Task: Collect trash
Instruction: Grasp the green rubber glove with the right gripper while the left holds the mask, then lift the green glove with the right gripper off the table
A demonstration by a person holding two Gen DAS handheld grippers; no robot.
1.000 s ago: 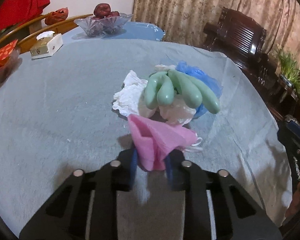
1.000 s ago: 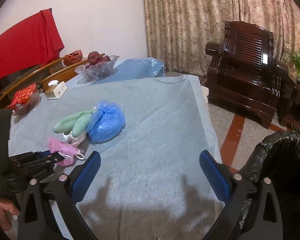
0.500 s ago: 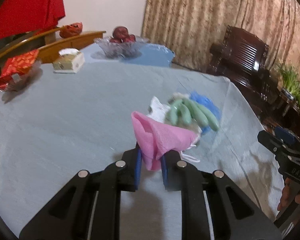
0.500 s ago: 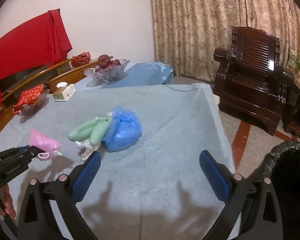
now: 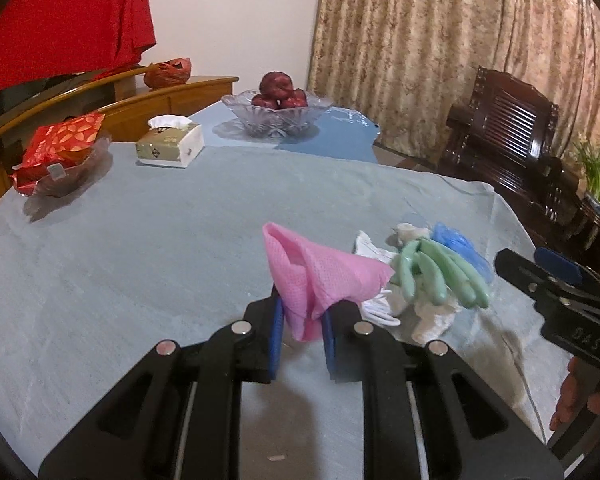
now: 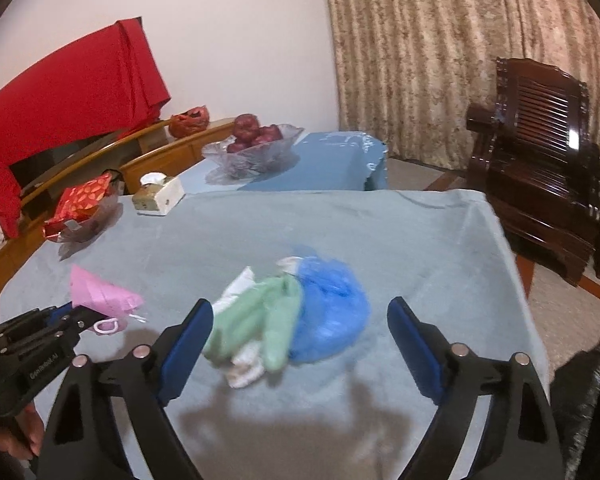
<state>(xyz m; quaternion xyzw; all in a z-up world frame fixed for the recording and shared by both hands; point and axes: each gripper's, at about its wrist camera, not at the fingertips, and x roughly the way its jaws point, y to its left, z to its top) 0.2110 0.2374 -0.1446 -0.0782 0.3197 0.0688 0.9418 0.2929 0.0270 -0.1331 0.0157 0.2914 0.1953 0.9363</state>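
Left gripper closed on a load, right gripper spread and empty.

Left gripper point(image 5: 300, 320): both blue-padded fingers point(image 5: 277, 334) drawn close together, pinching a pink face mask point(image 5: 316, 276) that stands up out of the grip, held clear above the surface. The person's left hand point(image 6: 18, 432) grips the handle at the lower left of the right wrist view. Right gripper point(image 6: 300, 344): jaws set wide apart, nothing between the blue pads, pointing forward and slightly downward. The right hand point(image 5: 580, 392) shows at the handle, partly cut off by the frame edge.
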